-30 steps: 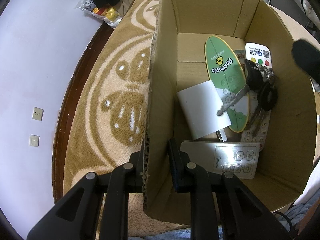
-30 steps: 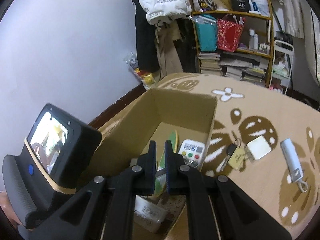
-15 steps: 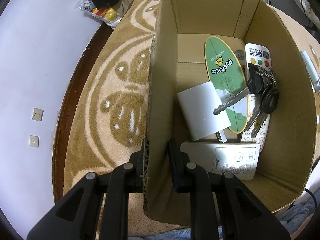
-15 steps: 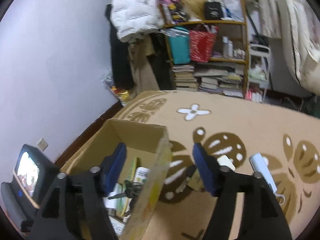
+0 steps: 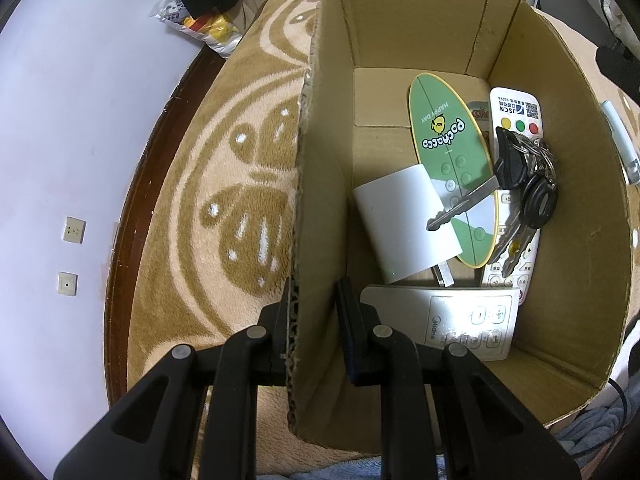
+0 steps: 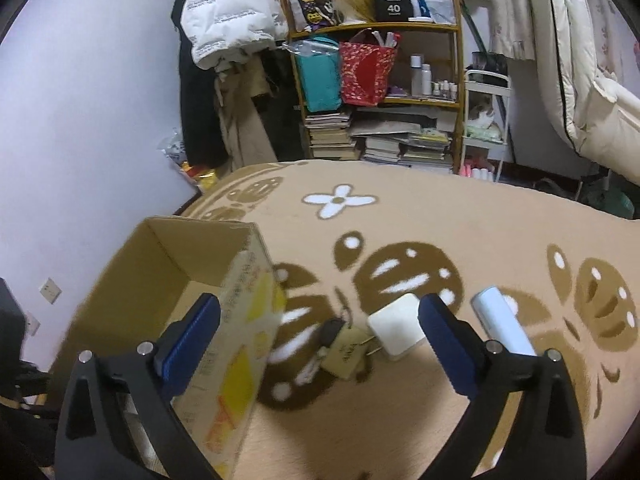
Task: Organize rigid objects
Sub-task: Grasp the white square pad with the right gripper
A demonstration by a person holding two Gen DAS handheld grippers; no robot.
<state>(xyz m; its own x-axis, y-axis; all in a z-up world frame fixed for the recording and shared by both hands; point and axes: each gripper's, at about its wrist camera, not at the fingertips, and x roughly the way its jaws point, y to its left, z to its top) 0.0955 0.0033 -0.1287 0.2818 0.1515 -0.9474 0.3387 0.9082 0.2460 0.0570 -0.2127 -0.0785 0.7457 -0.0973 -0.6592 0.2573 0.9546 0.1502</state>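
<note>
Left gripper (image 5: 314, 322) is pointing steeply down, fingers clamped on the near wall of the cardboard box (image 5: 320, 184), one finger outside, one inside. It is holding the same spot as a second ago, no shift.

Right gripper (image 6: 318, 336) is tilting down toward the rug (image 6: 460, 216), jaws opening wide, nothing between the pads. Its left finger is hanging over the box (image 6: 168, 264) corner, right finger over the rug.

Inside the box: green oval card (image 5: 450, 160), white remote (image 5: 516, 120) along the right wall, key bunch (image 5: 520, 184) lying across both, white charger block (image 5: 404, 220) with its prongs toward the near end, silver remote (image 5: 468, 320) at the near end.

On the rug, just outside the box: a key with a tan tag (image 6: 346, 346), touching a white square adapter (image 6: 396, 330); a pale blue cylinder (image 6: 504, 324) a little further right.

Changes from a second ago: the right gripper was shut and sitting over the box interior; now it is spread and swung out right, toward the rug items. The key bunch is settling slightly lower on the remote. The dark shape that was poking in at the box's right rim is gone from there.
</note>
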